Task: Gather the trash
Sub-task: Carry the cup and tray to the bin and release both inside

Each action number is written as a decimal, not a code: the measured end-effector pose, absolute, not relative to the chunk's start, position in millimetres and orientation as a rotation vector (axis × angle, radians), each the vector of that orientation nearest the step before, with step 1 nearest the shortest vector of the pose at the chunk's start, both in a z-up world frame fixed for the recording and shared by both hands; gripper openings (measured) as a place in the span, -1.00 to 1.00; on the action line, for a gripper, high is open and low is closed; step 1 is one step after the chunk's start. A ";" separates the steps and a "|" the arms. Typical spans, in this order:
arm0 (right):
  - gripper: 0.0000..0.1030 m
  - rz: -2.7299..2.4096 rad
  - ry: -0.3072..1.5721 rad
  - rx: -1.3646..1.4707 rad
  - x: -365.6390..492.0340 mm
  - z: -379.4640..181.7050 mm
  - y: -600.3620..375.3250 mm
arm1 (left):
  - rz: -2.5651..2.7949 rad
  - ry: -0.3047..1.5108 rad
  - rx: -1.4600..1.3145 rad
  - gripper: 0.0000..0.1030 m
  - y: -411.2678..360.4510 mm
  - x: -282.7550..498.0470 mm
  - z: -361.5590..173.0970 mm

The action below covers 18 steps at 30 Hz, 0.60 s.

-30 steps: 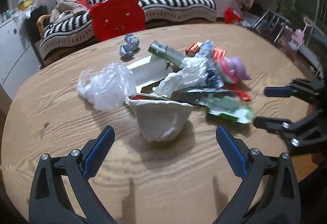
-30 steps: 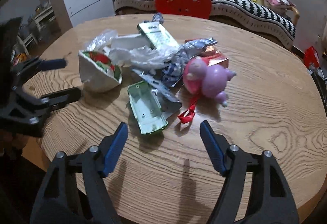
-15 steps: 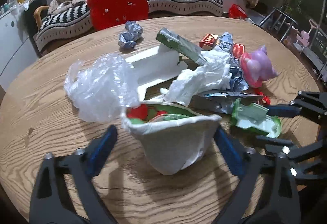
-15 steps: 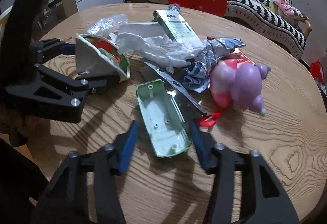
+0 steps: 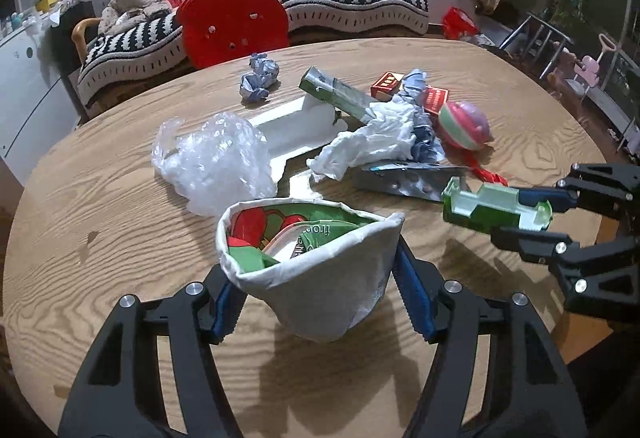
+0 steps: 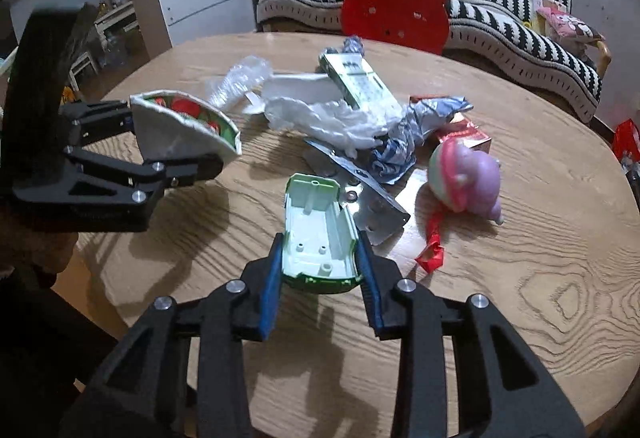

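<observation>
Right gripper (image 6: 318, 278) fingers closing on green plastic shell (image 6: 318, 230), long axis pointing away along fingers, hollow side up. Left gripper (image 5: 316, 302) fingers closing on crumpled paper bowl (image 5: 312, 262), mouth tilted up.

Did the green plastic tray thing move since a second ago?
Yes. The green tray lay flat on the table beside the silver wrapper; now the right claw, closing on it, holds it above the wood.
</observation>
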State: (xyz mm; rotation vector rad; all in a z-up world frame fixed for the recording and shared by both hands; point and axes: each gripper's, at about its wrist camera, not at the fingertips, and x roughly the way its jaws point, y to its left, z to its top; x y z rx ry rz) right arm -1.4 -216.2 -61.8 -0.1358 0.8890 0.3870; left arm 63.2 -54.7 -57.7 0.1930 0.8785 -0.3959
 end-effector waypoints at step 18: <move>-0.33 0.131 0.777 0.022 -62.8 -16.1 -352.7 | -0.567 0.792 0.215 0.27 -165.4 35.8 -20.8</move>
